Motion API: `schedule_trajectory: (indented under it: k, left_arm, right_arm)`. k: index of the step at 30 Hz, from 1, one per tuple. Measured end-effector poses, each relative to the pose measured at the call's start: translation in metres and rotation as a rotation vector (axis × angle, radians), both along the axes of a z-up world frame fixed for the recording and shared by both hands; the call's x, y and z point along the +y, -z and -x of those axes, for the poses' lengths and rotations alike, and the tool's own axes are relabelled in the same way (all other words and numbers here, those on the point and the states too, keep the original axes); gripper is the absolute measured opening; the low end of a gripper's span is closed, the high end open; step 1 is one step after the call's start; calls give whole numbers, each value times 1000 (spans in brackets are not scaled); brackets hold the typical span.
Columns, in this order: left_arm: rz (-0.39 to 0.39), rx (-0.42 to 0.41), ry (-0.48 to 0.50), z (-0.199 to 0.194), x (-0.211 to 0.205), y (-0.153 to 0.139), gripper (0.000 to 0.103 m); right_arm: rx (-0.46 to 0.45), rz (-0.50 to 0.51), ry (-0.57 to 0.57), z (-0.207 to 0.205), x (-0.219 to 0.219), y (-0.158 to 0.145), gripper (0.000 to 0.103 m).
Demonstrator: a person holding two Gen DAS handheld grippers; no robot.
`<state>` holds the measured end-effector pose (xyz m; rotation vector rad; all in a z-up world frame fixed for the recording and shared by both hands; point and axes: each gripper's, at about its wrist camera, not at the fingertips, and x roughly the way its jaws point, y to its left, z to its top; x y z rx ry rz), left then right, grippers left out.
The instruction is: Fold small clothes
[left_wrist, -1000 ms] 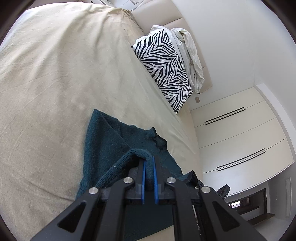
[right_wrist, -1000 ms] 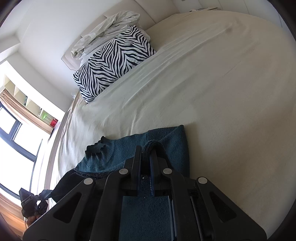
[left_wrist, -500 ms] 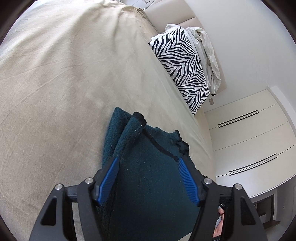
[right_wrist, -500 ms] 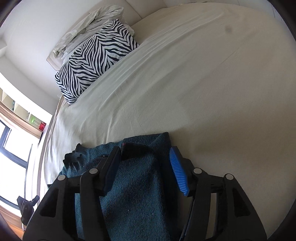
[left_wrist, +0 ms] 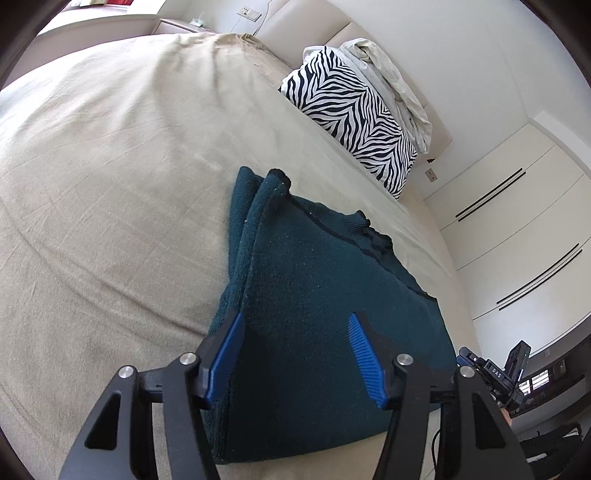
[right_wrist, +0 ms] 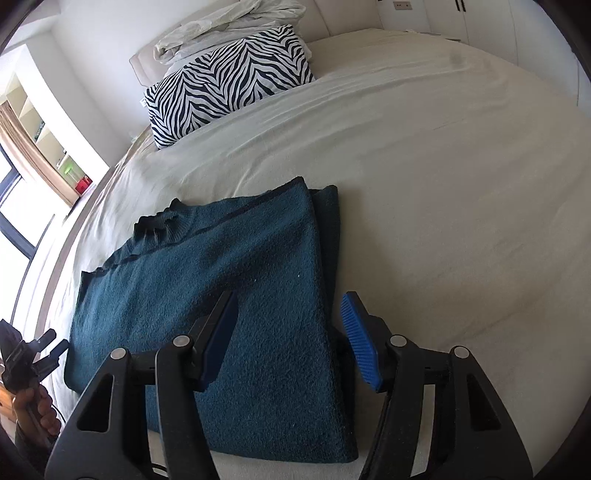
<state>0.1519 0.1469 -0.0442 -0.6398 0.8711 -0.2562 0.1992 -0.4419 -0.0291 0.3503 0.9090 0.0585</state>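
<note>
Sweater (left_wrist: 317, 295) is laid folded flat on bed (left_wrist: 110, 184) (near edge at front); left gripper (left_wrist: 295, 354) and right gripper (right_wrist: 288, 339) are spread wide, nothing grasped. Bare sheet is seen beyond.

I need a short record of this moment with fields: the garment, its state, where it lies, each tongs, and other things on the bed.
garment: teal sweater
state: folded, one side doubled over; collar visible
surface: beige bed
left tongs: open, above the sweater, holding nothing
right tongs: open, above the sweater's folded edge, holding nothing
other things: zebra pillow at the head of the bed, crumpled white bedding behind it
</note>
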Motion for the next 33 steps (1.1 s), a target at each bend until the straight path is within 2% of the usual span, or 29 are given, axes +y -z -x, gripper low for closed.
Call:
schedule_trajectory:
  k: [3,6,7,9,12,21,24,26,27,28,33]
  left_arm:
    - [-16,21,3,5,-2,7,53]
    - [-24,19,-3,11,-1,9,52]
    - [-29,18,-2,12,-1,10,50]
    - [-44,19,-2,14,-1,11,42]
    - [-58,21,-7,18,-1,13,30]
    - [-101,25,-14,24,-3,14,30]
    - [-113,24,-10,24,-6,15,30]
    - [-136,28,-1,24,-9,15,23]
    - [-145,33,4,23,-10,16,12]
    - [-153,41,6,23,-11,18,6]
    - [-163,64,2,22,-7,25,1]
  right_arm:
    - [39,27,29,10,-2,8,56]
    - [53,1,45,18,-8,14,55]
    - [58,-2,41,19,-8,16,53]
    - [74,5,22,23,-7,19,38]
    - [67,16,13,33,-4,18,32]
    - [50,36,9,46,-5,11,28]
    - [55,66,7,48,-5,13,8]
    - [48,66,5,48,-8,12,6]
    - [48,75,7,48,-8,12,6]
    - [49,79,9,49,-9,12,6]
    - [57,35,32,53,-17,13,5]
